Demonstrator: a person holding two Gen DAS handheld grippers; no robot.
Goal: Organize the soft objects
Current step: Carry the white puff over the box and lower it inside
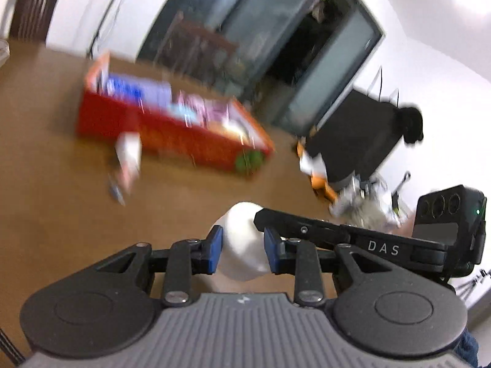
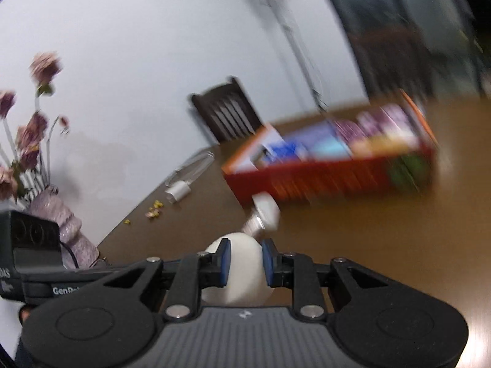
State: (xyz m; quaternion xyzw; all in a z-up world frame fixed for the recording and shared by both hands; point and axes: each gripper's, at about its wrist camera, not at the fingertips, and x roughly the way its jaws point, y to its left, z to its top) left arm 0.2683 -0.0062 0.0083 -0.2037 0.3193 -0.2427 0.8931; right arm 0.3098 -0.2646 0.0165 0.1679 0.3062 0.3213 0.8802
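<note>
Left wrist: red box (image 1: 159,128) holds blurred packages (image 1: 184,104).

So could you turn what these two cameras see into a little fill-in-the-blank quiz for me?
1. Each gripper, left gripper and right gripper, is shut on a soft ____ object.
2. The open box on the brown table is ____ on the outside.
3. The vase holds ____.

Missing words: white; red; flowers
</note>
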